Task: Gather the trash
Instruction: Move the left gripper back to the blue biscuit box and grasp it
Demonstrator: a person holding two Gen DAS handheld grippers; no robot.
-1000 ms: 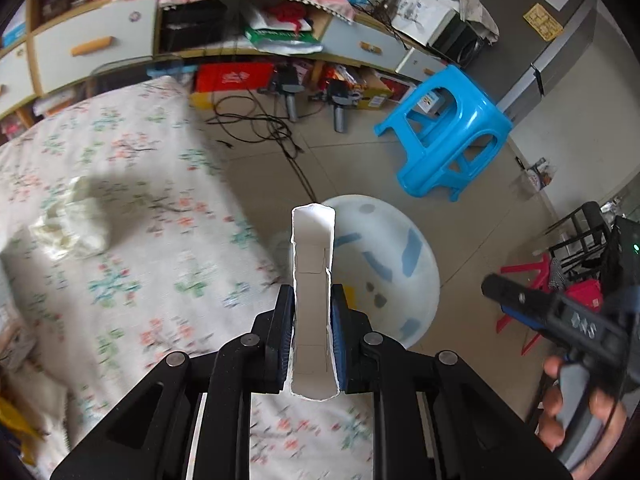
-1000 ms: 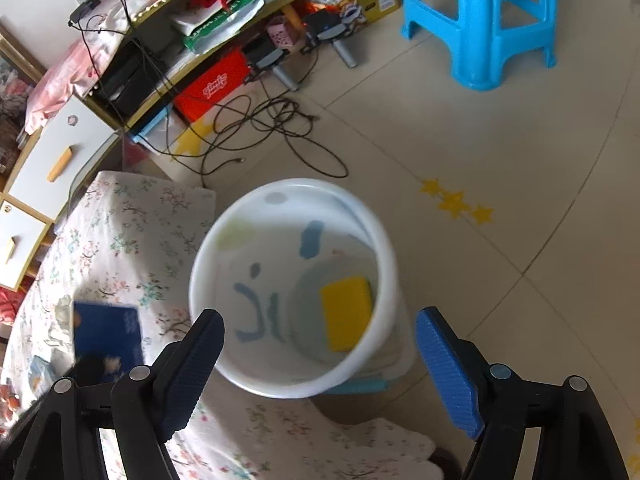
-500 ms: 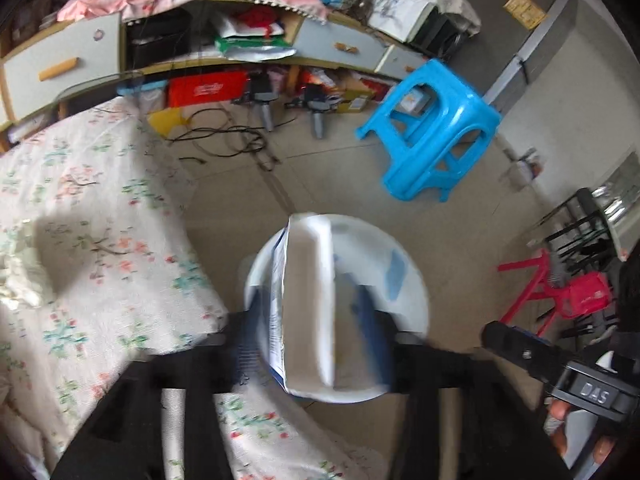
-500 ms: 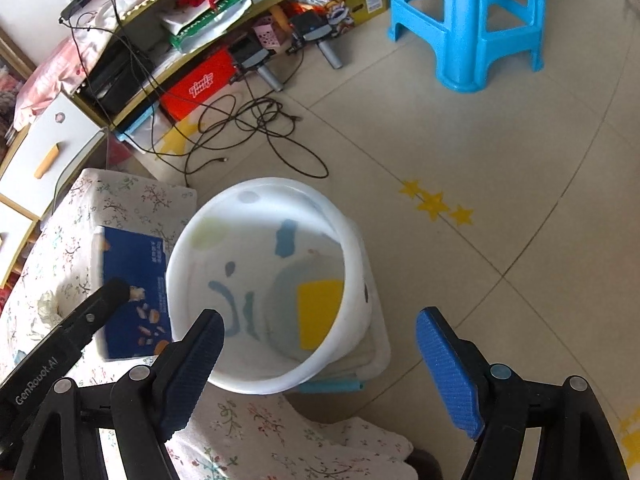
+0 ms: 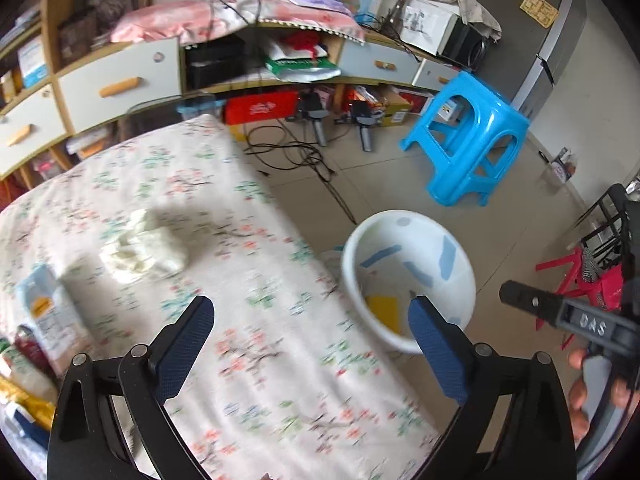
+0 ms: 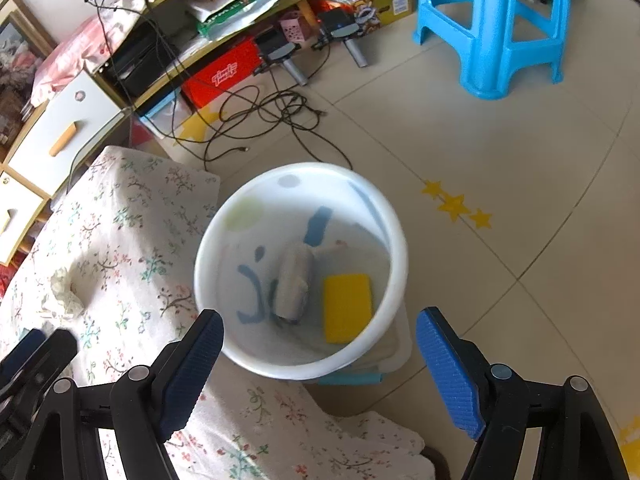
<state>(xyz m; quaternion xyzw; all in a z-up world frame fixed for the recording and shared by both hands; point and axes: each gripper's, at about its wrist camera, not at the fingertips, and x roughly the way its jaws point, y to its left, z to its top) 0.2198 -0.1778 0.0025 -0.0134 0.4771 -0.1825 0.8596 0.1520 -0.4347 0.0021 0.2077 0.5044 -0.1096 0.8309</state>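
My left gripper is open and empty over the edge of the floral-covered table. A white bin stands on the floor beside the table. In the right wrist view the bin holds a yellow sponge and a blurred carton. My right gripper is open and empty above the bin's near rim. A crumpled white tissue lies on the table; it also shows in the right wrist view.
Packets and a carton lie at the table's left edge. A blue stool stands on the floor behind the bin. Cables and boxes lie under the shelving. A red rack is at right.
My left gripper opened and let go of the carton, which dropped into the bin. The left gripper then swung back left over the table.
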